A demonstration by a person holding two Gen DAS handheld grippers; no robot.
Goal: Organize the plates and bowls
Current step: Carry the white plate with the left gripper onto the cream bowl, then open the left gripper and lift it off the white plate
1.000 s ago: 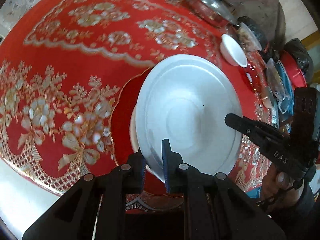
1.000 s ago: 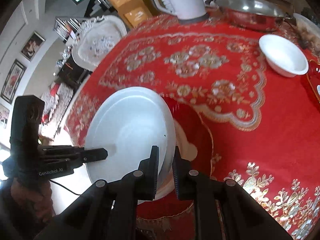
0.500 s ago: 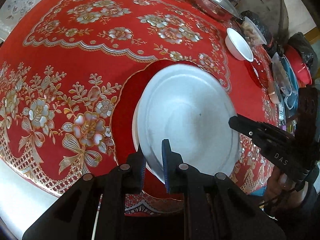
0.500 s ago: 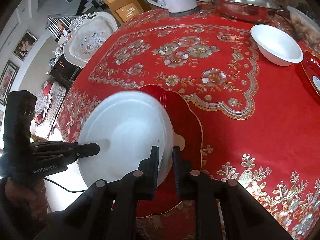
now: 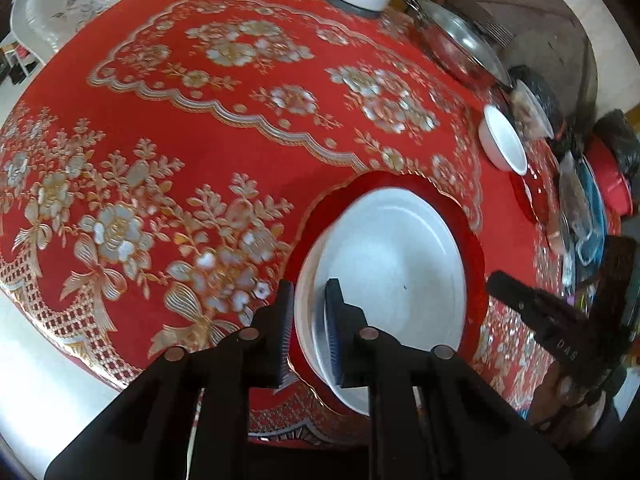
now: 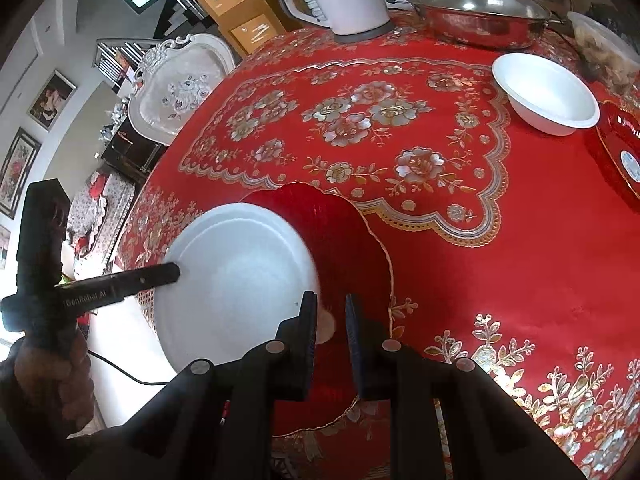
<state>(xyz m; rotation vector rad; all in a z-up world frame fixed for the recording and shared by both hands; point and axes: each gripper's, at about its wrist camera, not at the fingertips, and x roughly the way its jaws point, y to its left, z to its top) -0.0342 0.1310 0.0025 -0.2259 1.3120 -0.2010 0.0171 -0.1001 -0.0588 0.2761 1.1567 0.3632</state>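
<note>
Lowered since a second ago, the white plate (image 5: 394,264) now rests on the stack atop the red charger (image 6: 352,240), with both grippers' fingers parted slightly. Left gripper (image 5: 310,320) straddles the plate's near rim without pinching it; right gripper (image 6: 331,322) stands beside its rim, holding nothing. One plate appears stacked near the bench (image 6: 460,280) edge; the white bowl (image 6: 546,94) and a red plate (image 6: 618,152) at the far side remain to be gathered.
</note>
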